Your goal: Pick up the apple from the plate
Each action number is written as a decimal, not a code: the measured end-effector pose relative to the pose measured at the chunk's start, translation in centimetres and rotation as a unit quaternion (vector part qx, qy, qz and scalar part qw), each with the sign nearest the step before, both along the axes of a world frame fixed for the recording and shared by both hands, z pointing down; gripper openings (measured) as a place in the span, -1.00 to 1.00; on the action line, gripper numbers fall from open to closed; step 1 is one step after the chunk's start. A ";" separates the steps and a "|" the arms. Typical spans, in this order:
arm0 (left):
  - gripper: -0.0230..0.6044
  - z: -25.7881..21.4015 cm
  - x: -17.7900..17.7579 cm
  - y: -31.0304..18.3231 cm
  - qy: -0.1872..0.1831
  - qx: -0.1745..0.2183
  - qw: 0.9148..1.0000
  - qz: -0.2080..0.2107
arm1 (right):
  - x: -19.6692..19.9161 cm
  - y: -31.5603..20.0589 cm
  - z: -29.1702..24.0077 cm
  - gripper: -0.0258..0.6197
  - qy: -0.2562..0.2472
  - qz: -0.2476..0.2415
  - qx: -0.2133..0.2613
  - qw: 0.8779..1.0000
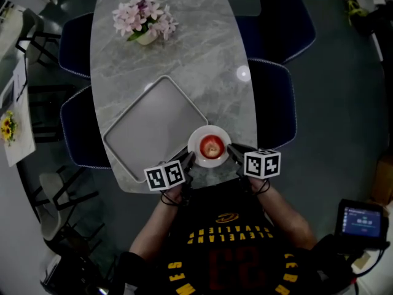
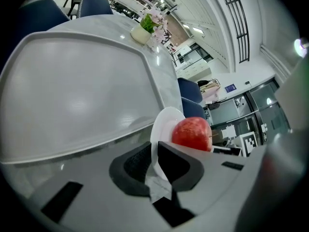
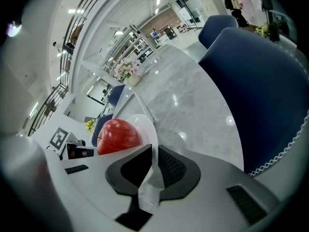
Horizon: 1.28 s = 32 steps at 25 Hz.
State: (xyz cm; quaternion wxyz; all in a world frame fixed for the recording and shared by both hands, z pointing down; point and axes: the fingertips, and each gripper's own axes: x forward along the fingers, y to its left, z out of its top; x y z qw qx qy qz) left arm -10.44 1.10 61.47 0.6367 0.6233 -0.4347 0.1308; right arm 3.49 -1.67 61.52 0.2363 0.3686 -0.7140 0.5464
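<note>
apple is sitting mid-plate, on the white plate at the bench's near edge | my left gripper is reaching in from the plate's left, jaws clenching its rim | my right gripper is reaching in opposite, jaws clenching the right rim | apple is lying just beyond both jaws, between them

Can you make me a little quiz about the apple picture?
1. True or false: the apple sits on the grey tray.
2. What are the left gripper and the right gripper pinching? A: the apple. B: the rim of the plate. C: nothing.
3. Fill in: the apple is ___ in colour.
Key: 1 false, it sits on the plate, not the tray; 2 B; 3 red.
</note>
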 end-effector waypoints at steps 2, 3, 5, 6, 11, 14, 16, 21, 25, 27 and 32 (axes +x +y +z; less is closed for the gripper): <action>-0.78 0.1 0.9 0.1 0.000 -0.001 1.000 0.002 | 1.1 0.2 0.1 -0.77 0.005 0.000 -0.001 1.000; -0.78 0.1 1.3 0.2 0.000 -0.001 1.000 0.003 | 1.6 0.4 0.3 -0.77 0.008 0.000 -0.002 1.000; -0.78 0.3 2.1 0.2 -0.002 -0.001 1.000 0.006 | 2.3 0.5 0.4 -0.77 0.007 0.001 -0.004 1.000; -0.78 0.4 2.5 0.2 -0.003 -0.001 1.000 0.007 | 2.6 0.5 0.5 -0.77 0.006 0.002 -0.004 1.000; -0.78 0.8 4.0 0.4 -0.005 -0.004 1.000 0.009 | 4.0 0.5 0.8 -0.77 0.005 0.002 -0.004 1.000; -0.78 1.0 4.8 0.6 -0.006 -0.006 1.000 0.009 | 4.8 0.6 0.9 -0.77 0.006 0.002 -0.005 1.000; -0.78 1.2 5.2 0.5 -0.006 -0.006 1.000 0.010 | 5.2 0.6 1.1 -0.77 0.006 0.002 -0.006 1.000; -0.78 1.5 6.3 0.4 -0.008 -0.007 1.000 0.012 | 6.3 0.5 1.5 -0.77 0.008 0.004 -0.009 1.000; -0.78 3.2 6.7 -0.6 -0.010 -0.013 1.000 0.010 | 6.7 -0.6 3.2 -0.77 0.005 0.004 -0.015 1.000; -0.78 3.5 6.9 -0.8 -0.009 -0.014 1.000 0.010 | 6.9 -0.8 3.5 -0.77 0.004 0.005 -0.016 1.000; -0.78 3.3 7.4 -0.7 -0.003 -0.009 1.000 0.009 | 7.6 -0.5 3.4 -0.77 0.012 0.006 -0.015 1.000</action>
